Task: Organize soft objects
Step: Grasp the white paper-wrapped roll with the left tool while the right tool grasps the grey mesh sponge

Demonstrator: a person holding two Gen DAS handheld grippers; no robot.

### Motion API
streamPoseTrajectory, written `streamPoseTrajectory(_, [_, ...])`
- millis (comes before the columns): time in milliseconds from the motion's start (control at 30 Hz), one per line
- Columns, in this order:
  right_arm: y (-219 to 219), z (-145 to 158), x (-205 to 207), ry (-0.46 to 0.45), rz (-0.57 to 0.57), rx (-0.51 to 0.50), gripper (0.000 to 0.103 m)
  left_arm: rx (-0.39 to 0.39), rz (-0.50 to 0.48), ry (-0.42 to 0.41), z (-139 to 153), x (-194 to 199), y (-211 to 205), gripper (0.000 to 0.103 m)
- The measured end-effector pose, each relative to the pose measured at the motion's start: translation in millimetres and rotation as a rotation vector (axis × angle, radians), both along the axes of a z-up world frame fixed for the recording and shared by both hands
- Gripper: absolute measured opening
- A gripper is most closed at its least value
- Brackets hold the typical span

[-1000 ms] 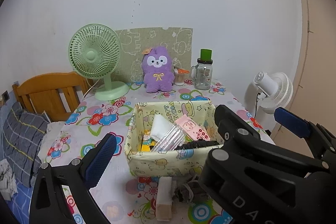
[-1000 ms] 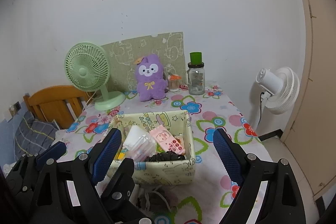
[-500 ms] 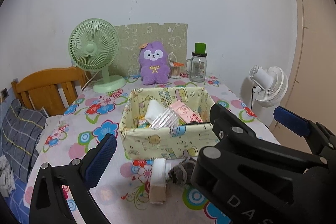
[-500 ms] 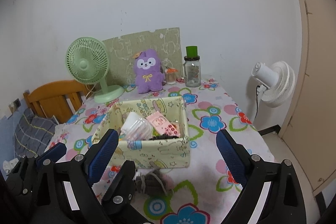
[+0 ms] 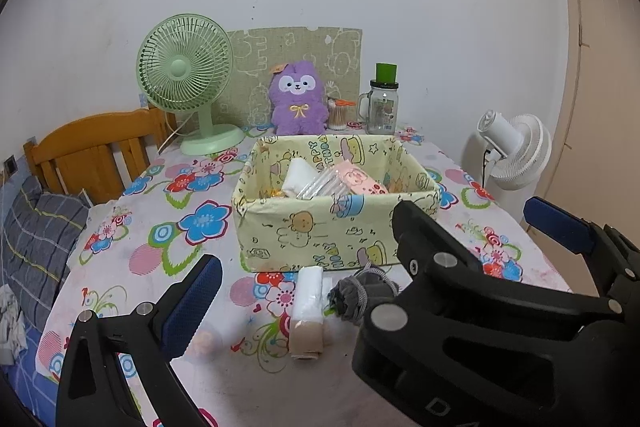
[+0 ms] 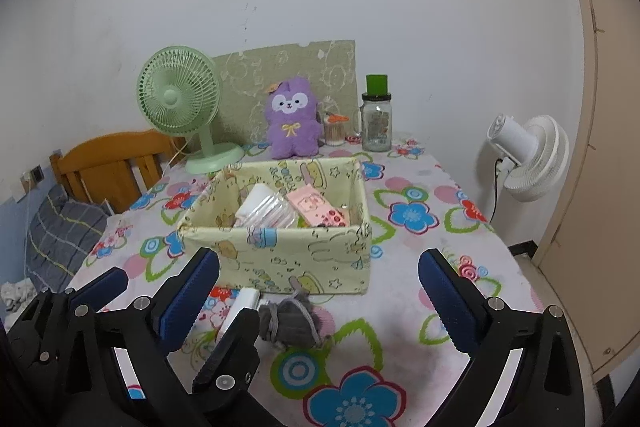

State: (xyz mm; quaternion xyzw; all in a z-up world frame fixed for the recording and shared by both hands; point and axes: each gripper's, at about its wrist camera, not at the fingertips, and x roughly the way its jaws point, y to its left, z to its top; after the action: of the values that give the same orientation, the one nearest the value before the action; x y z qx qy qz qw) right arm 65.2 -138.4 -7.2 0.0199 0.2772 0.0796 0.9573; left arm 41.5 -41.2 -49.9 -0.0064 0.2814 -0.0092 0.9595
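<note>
A yellow cartoon-print fabric box (image 5: 320, 227) (image 6: 280, 255) stands mid-table and holds a white roll, a clear packet and a pink packet. In front of it lie a grey balled-up sock (image 5: 360, 295) (image 6: 290, 319) and a white plastic roll (image 5: 308, 307) (image 6: 240, 307). A purple plush toy (image 5: 297, 99) (image 6: 294, 117) sits at the back by the wall. My left gripper (image 5: 320, 291) is open and empty, above the near table edge. My right gripper (image 6: 320, 295) is open and empty, with the sock between and below its fingers. The right gripper's body blocks the lower right of the left wrist view.
A green desk fan (image 5: 188, 83) and a glass jar with green lid (image 5: 384, 99) stand at the back. A wooden chair (image 5: 96, 151) with grey cloth is at left, a white floor fan (image 5: 516, 151) at right. The table (image 6: 420, 331) has a flowered cloth.
Both grippers have pulled back toward the near table edge. The box looks farther off and the sock and white roll now show fully in front of it.
</note>
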Motion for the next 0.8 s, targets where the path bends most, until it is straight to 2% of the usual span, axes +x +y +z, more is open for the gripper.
streamPoseTrajectory(467, [11, -58, 17, 0.099, 0.030, 0.008, 0.102, -0.002, -0.003, 0.111, -53, 17, 10, 0.103])
streamPoseTrajectory(800, [20, -85, 39, 0.171, 0.051, 0.011, 0.102, -0.007, -0.012, 0.203, -78, 36, 16, 0.099])
